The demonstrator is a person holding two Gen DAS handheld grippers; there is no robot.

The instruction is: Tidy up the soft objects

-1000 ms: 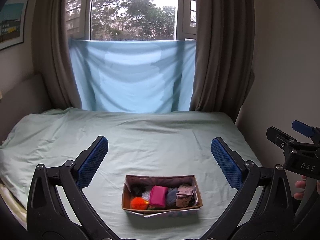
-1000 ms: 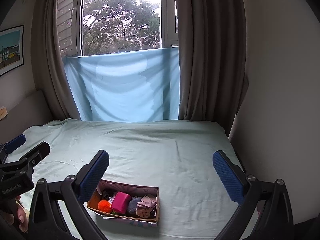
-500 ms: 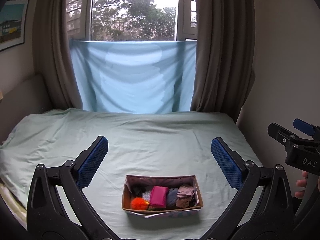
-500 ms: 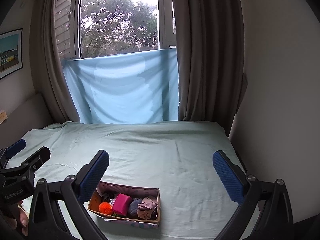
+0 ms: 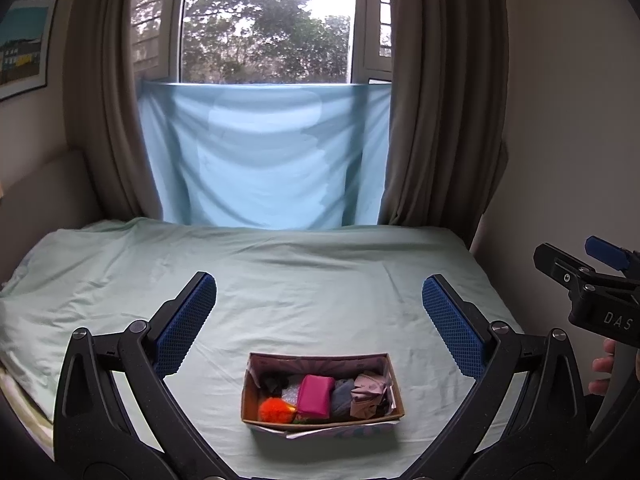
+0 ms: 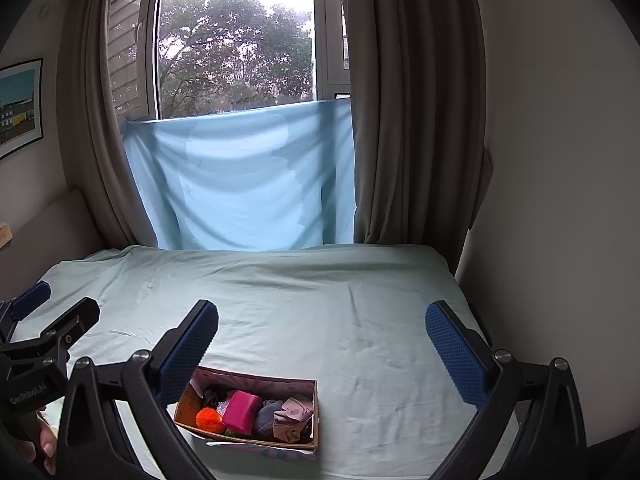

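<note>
Left wrist view: we are holding the left gripper (image 5: 320,320) above the bed (image 5: 320,280), jaws spread wide and gripping nothing. Below it the cardboard box (image 5: 320,362) is sitting on the sheet near the front edge. Contents we are counting: an orange pom-pom (image 5: 275,409), a pink pouch (image 5: 316,395), a grey-blue bundle (image 5: 341,397), a mauve cloth (image 5: 370,394), something dark at the back-left corner, too small to identify. The right gripper (image 5: 592,276) is showing at the right edge.

Right wrist view: we are holding the right gripper (image 6: 322,340) likewise with jaws wide apart, empty, the box (image 6: 256,382) lying low and left beneath it. No loose soft items are showing on the sheet. We are judging the sorting as largely finished, with at most tidying left.
</note>
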